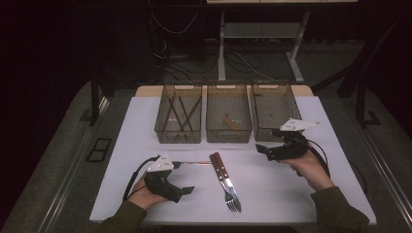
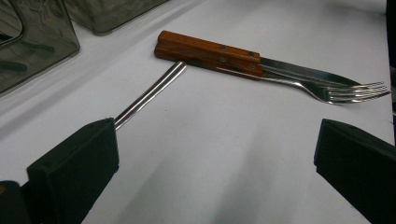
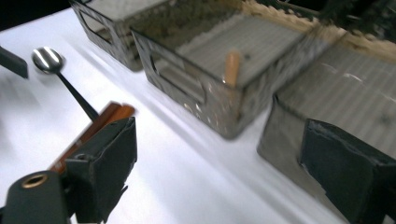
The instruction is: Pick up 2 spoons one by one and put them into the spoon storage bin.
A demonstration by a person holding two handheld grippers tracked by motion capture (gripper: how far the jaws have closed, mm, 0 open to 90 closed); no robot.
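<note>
A wooden-handled knife [image 1: 222, 167] and fork [image 1: 230, 201] lie side by side at the table's middle front, handles pointing away from me. A steel spoon [image 1: 193, 164] lies crosswise, its handle end touching those wooden handles. My left gripper [image 1: 183, 177] rests on the table just left of the cutlery, open and empty. In the left gripper view its jaws [image 2: 215, 135] stand wide apart, with the spoon handle [image 2: 149, 91] running behind the left jaw and the knife [image 2: 210, 50] and fork [image 2: 327, 91] beyond. My right gripper [image 1: 266, 152] hovers open in front of the right bin [image 1: 273, 133].
Three clear mesh bins stand in a row at the back of the white table [image 1: 145, 194]. The left bin [image 1: 178, 135] holds dark sticks. The middle bin [image 1: 228, 135] holds one wooden-handled piece [image 3: 232, 65]. The right bin's near wall [image 3: 280, 140] is close to my right gripper [image 3: 218, 133].
</note>
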